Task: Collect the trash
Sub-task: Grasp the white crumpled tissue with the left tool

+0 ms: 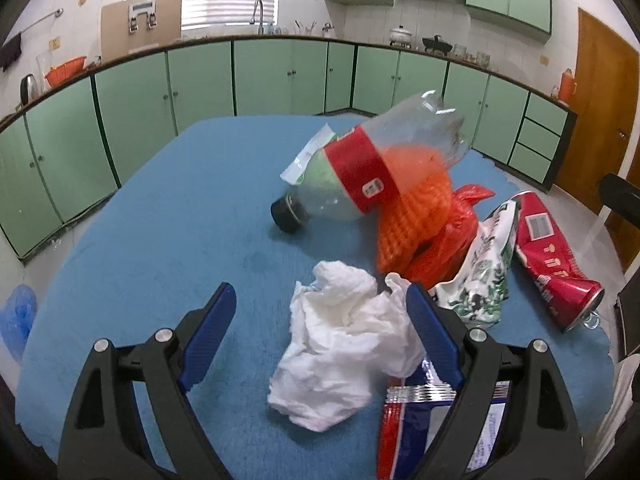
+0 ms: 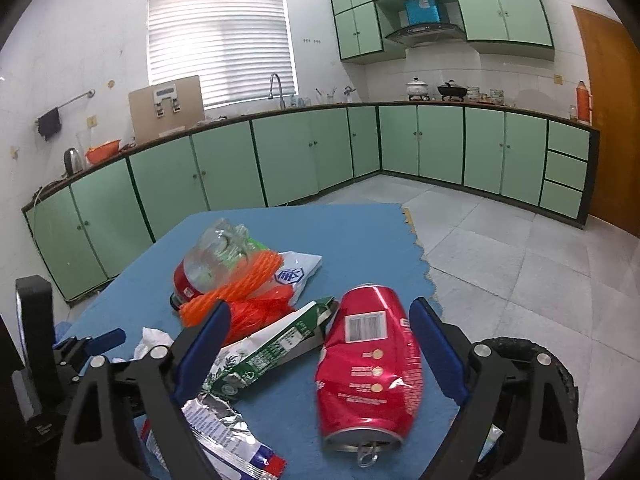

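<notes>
Trash lies on a blue mat (image 1: pixel 192 220). A crumpled white tissue (image 1: pixel 344 344) sits between the wide-spread fingers of my left gripper (image 1: pixel 320 312), which is open; the pads do not press it. A clear bottle with a red label (image 1: pixel 360 168) leans on orange netting (image 1: pixel 412 216). A crushed red can (image 2: pixel 368 364) lies between the fingers of my right gripper (image 2: pixel 320 320), which is open around it with gaps on both sides. A green and white carton (image 2: pixel 272 352) lies left of the can, under the right gripper's left finger.
A foil snack wrapper (image 2: pixel 224 432) lies at the mat's near edge. A white plastic bag (image 2: pixel 298 274) sits behind the netting. Green kitchen cabinets (image 2: pixel 300 160) line the far walls. The mat's ragged right edge (image 2: pixel 424 260) borders grey floor tiles. A blue bag (image 1: pixel 18 312) lies off the mat's left side.
</notes>
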The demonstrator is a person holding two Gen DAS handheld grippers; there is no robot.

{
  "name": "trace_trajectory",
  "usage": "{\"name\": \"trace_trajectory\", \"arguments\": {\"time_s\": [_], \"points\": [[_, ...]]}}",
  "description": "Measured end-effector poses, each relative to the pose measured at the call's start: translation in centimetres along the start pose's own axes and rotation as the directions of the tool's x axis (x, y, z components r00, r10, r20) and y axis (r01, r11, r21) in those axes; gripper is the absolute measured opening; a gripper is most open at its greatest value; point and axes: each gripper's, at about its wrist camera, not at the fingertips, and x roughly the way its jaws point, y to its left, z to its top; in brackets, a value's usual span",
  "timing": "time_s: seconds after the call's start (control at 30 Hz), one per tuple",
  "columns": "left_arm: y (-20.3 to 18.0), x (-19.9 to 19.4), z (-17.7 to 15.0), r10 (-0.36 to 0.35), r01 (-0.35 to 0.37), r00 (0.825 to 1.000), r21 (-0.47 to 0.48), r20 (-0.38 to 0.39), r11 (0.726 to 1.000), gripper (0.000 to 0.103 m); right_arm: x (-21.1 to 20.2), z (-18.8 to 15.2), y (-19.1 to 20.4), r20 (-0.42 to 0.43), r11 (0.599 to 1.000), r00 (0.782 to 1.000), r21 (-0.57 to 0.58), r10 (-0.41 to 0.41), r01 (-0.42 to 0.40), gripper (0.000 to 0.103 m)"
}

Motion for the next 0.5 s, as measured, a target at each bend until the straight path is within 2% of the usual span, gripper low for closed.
{"name": "trace_trajectory", "arguments": {"time_s": [0.1, 0.33, 0.5], "points": [[0.4, 0.7, 0.0, -0.014, 0.014, 1.000, -0.009, -0.023, 1.000, 0.081, 0.4, -0.2, 0.4, -0.017, 1.000, 1.000, -0.010, 0.008, -0.008, 0.085], [1.0, 1.6, -0.5, -0.101, 0.099, 0.993, -0.039, -0.058, 0.994, 0.043, 1.4, -0.7, 1.7, -0.064, 0.999, 0.997, -0.030, 0.033, -0.035, 0.074], [0.6, 1.3, -1.2, -0.105, 0.104, 0.994, -0.024, -0.039, 0.994, 0.032, 2.5, -1.1, 3.0, -0.102, 0.998, 0.994, -0.035, 0.044, -0.048, 0.066]]}}
